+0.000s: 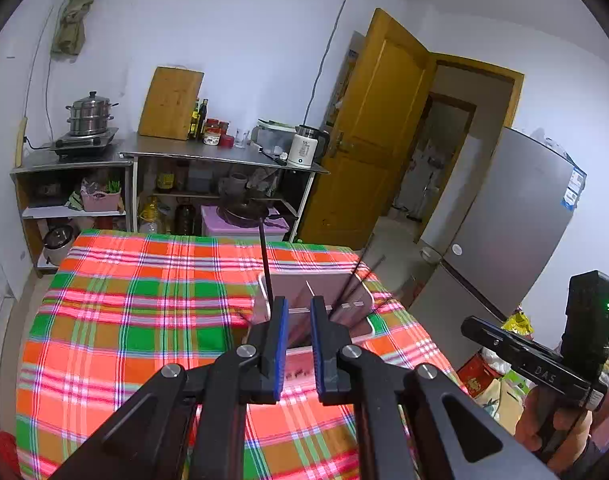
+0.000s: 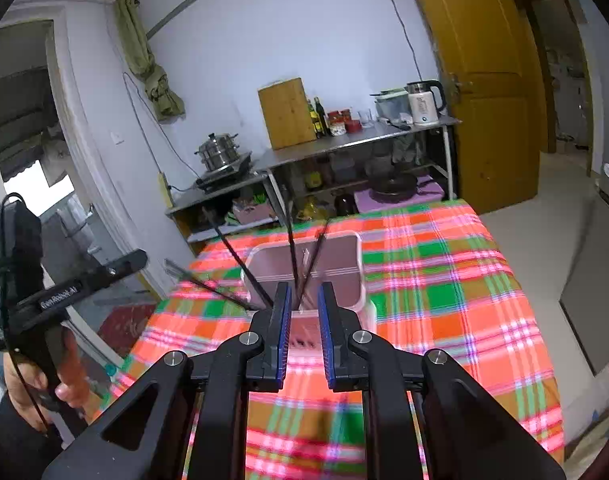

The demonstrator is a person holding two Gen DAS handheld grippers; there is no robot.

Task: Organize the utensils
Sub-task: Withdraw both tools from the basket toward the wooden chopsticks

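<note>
While both grippers hang above the near half of the table with nothing between their blue pads, the pale pink rectangular plastic utensil holder (image 2: 304,276) stands at twelve o'clock from each of them, near the far edge of the orange, green and pink plaid tablecloth (image 2: 444,280).

The left gripper (image 1: 298,334) has its fingers set to a narrow gap, empty; the cloth and the holder's front wall show through it. The right gripper (image 2: 304,330) is the same: a narrow slot between ribbed blue pads, holding nothing.

Several thin dark chopsticks (image 2: 292,252) already lean inside the holder, fanning out toward ten, twelve and one o'clock over its rim. In the left view one long dark stick (image 1: 266,264) rises past the holder's left corner. At least one stick appears to lie at nine o'clock of the holder, across its edge; motion blur makes this uncertain.

By my judgement the sorting is mostly done, and what remains is tidying strays. To do that well, the jaws should widen before approach, come in across a stick's length, and pinch near its middle, since smooth slim rods pivot and slip when taken at the tip. The light plastic box may slide on the soft woven cloth, so the other gripper could steady its wall.
</note>
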